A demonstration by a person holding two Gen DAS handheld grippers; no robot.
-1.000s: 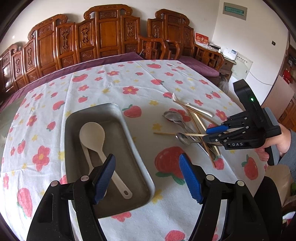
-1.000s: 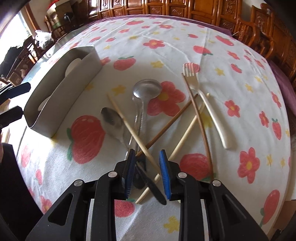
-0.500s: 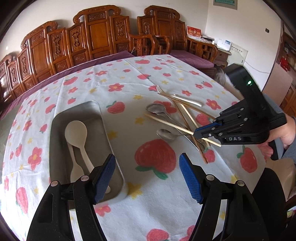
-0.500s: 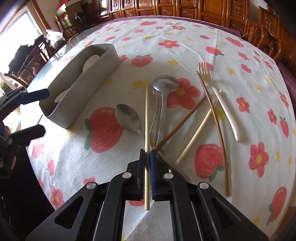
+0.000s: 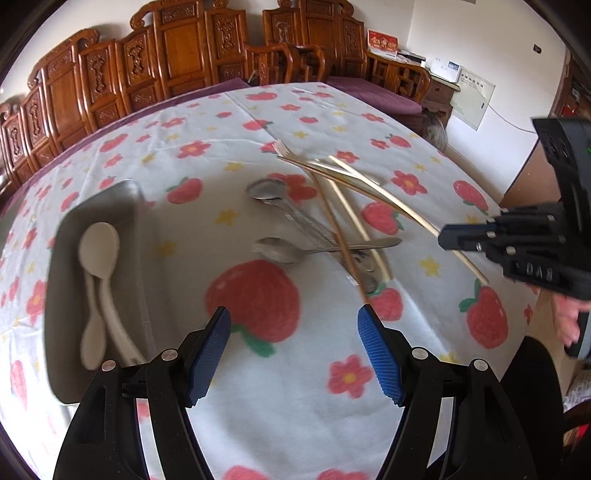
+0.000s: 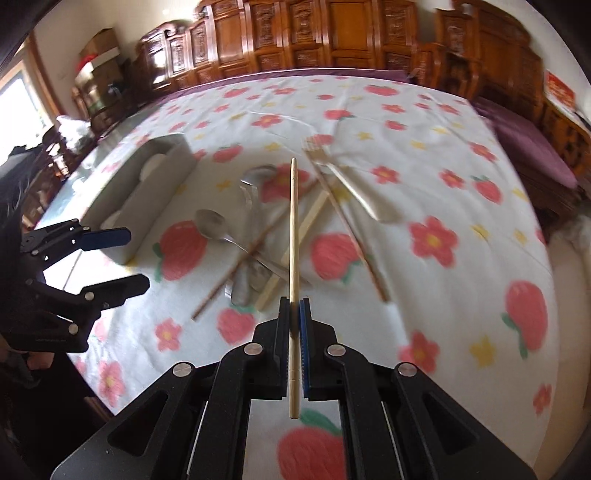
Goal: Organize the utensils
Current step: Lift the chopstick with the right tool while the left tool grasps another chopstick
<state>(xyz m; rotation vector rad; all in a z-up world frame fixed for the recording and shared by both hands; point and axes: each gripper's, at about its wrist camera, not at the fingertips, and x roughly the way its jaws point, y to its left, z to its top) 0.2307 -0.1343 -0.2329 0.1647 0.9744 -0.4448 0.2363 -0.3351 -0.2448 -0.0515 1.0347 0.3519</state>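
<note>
Right hand-held gripper (image 6: 294, 325) pinching a pale wooden chopstick (image 6: 293, 236); left hand-held gripper (image 5: 293, 350) spread, empty.
Keep it level; lower lengthwise into the grey metal tray (image 5: 66, 295).

Walls: plain white (image 5: 436, 33), with a pale panel (image 5: 472, 98) low on the right-hand wall and a cable running from it.
Chairs: carved reddish-brown wooden chairs (image 5: 177, 44) in a row along the far side of the counter, their backs tall and panelled; more armchairs (image 6: 491, 62) round the corner.
Cushions: purple seat pads (image 6: 532, 147) on the chairs at the right.
Counter: cloth (image 5: 295, 406) white, printed with red strawberries, flowers and yellow stars.
Side cabinet: low and wooden (image 5: 413, 74), with a red card (image 5: 382, 40) and papers on top.
Window: at far left of the right wrist view, bright daylight (image 6: 14, 99).
Boxes: stacked cardboard (image 6: 101, 50) on a cabinet near the window.
</note>
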